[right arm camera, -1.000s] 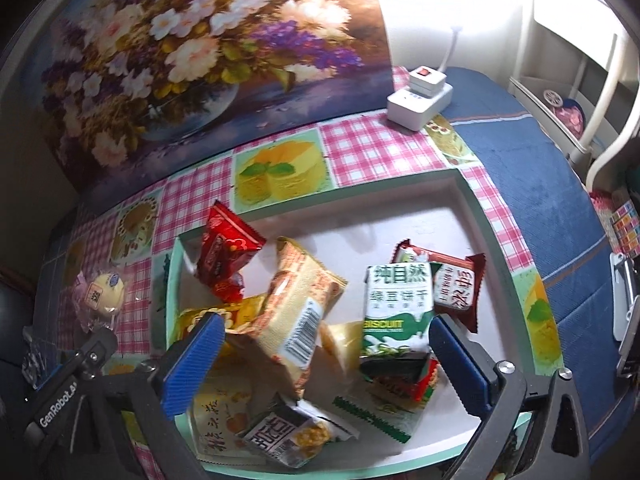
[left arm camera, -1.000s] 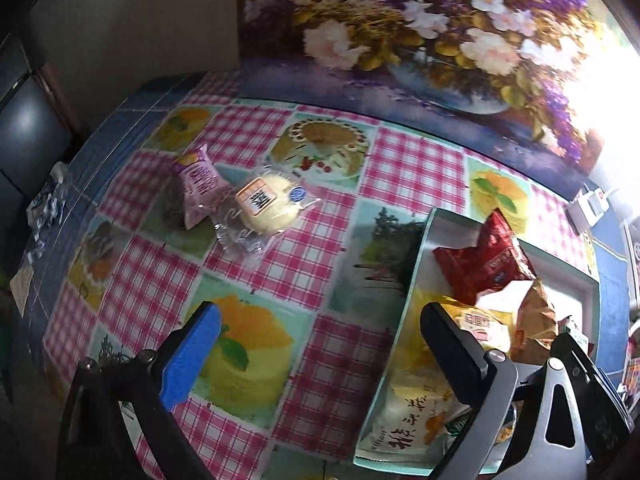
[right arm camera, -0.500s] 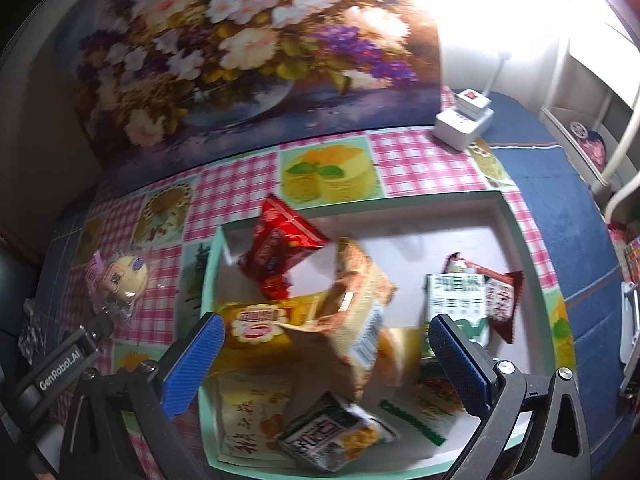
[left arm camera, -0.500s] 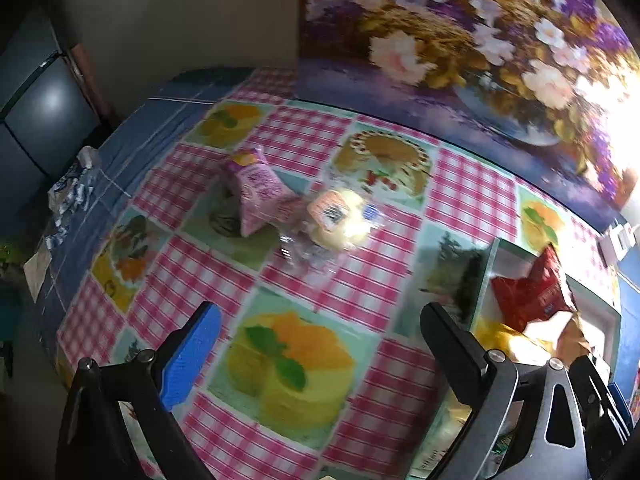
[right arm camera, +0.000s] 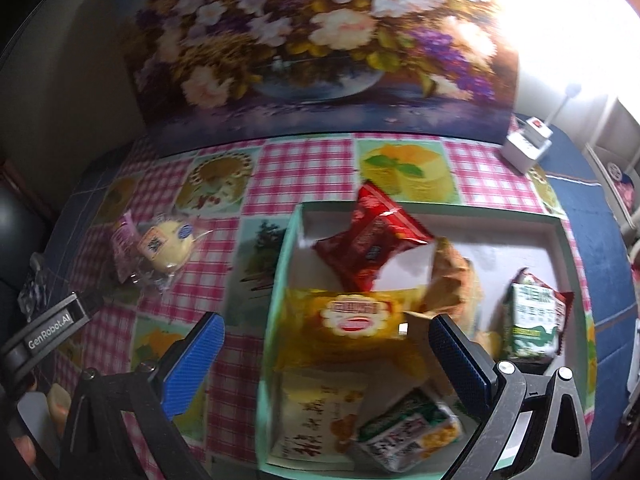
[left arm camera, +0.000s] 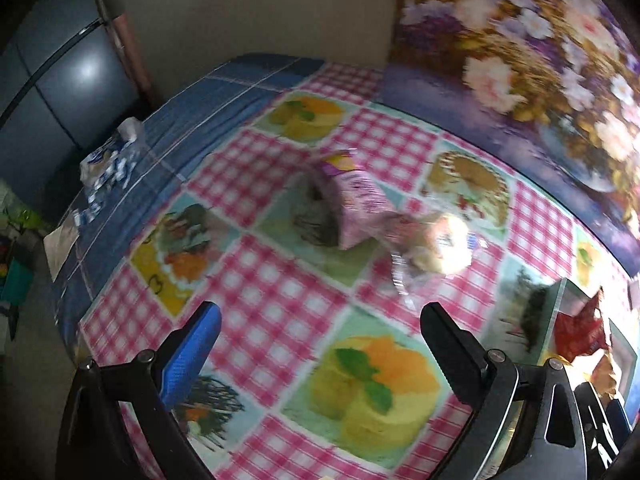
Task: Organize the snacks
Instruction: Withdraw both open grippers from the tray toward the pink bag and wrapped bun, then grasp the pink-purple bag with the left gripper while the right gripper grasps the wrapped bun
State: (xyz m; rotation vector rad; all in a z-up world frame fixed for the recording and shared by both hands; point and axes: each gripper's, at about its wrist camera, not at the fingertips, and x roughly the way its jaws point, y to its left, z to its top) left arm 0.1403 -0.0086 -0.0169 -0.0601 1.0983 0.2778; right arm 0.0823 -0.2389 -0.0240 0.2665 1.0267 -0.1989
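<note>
- Snacks outside the tray: pink packet touching a clear-wrapped yellow bun on the tabletop.
- Bun looks soft, wrapper slippery; best pinched gently across its middle.
- Left gripper and right gripper: fingers apart, empty.

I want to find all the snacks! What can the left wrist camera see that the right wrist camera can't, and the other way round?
Only the left wrist view shows the crumpled blue-and-white wrapper at the table's far left edge and the grey cabinet beyond it.

Only the right wrist view shows the green biscuit pack, the yellow pack, the other snacks low in the tray, and the white power strip.

Both show the pink packet, the round yellow bun beside it, the red packet and the flower picture.
</note>
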